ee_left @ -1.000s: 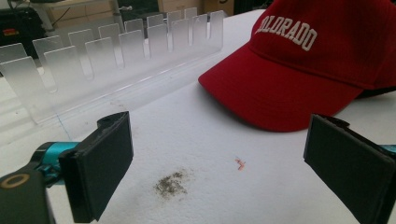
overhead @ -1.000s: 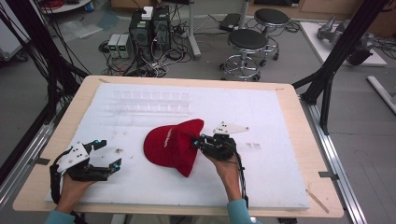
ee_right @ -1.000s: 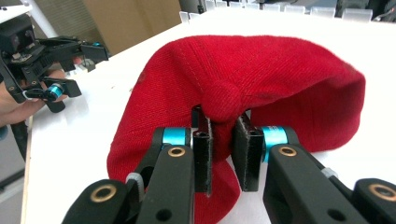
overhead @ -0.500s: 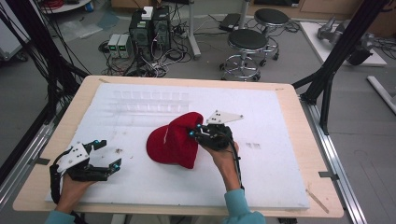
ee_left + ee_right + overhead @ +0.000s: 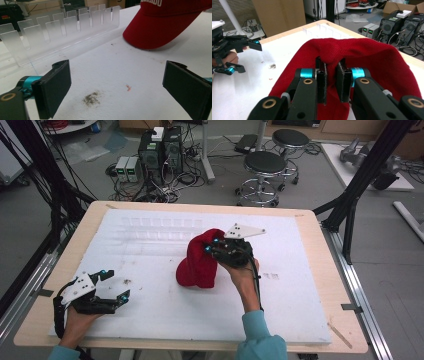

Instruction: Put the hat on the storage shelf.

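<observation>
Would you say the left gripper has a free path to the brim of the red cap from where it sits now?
Probably yes. The left gripper stands open, and bare white mat lies between its jaws and the brim. The right gripper pinches the cap at its crown, away from that side.

The tabletop [image 5: 310, 227] is light wood, and a big white sheet [image 5: 150, 310] covers most of it – only a wood edge shows all round. A clear plastic rack [image 5: 62, 27] with a row of upright tabs lies on the sheet near the far side. A red cap [image 5: 197, 265] sits near the middle, its lower edge touching the sheet. A small dirt smudge [image 5: 91, 98] and a tiny red speck [image 5: 128, 87] mark the sheet near the left front.
</observation>
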### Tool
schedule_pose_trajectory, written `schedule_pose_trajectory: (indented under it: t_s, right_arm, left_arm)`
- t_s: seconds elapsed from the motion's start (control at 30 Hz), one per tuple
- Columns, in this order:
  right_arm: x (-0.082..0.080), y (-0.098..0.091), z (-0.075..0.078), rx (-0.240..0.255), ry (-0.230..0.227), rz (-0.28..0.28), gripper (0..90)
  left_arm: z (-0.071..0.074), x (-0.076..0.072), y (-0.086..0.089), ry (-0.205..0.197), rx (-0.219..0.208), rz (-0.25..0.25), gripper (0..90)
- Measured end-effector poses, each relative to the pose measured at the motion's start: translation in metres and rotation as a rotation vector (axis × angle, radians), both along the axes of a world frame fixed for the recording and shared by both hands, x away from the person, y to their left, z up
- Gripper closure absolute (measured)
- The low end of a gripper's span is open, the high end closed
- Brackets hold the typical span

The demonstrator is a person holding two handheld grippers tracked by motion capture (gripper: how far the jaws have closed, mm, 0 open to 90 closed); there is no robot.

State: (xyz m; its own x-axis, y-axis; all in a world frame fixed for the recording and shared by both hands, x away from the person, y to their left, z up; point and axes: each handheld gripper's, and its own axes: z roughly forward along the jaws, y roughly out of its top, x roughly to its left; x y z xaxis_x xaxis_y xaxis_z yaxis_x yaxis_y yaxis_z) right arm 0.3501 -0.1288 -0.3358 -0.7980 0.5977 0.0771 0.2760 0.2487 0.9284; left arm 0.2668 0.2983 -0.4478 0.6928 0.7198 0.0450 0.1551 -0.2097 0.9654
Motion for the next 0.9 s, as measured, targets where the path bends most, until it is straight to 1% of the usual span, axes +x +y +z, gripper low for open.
schedule_pose_trajectory:
  t_s: [0.2,0.3,0.47,0.57,0.7,0.77,0.9]
  right_arm:
    - [0.01,-0.002,0.012,-0.007,-0.014,-0.003,81.2]
    - [0.017,-0.003,0.021,-0.011,-0.032,0.001,81.2]
    - [0.026,-0.002,0.036,-0.035,-0.056,-0.001,81.1]
    - [0.031,-0.004,0.044,-0.032,-0.075,-0.004,81.1]
    - [0.037,-0.006,0.052,-0.045,-0.075,-0.015,81.1]
    - [0.04,-0.007,0.056,-0.041,-0.073,-0.024,81.1]
    - [0.044,-0.008,0.066,-0.042,-0.085,-0.031,81.2]
  left_arm:
    - [0.0,0.0,0.0,0.0,0.002,0.0,8.6]
    - [0.0,0.0,0.0,0.0,0.001,0.0,8.6]
    - [0.0,0.0,0.0,0.0,0.0,0.0,8.6]
    - [0.0,0.0,0.0,0.0,-0.003,-0.001,8.6]
    - [0.0,0.0,0.0,0.001,-0.002,0.0,8.6]
    - [0.0,0.0,0.0,0.002,-0.005,0.0,8.6]
    - [0.0,0.0,0.0,0.003,-0.004,0.0,8.6]
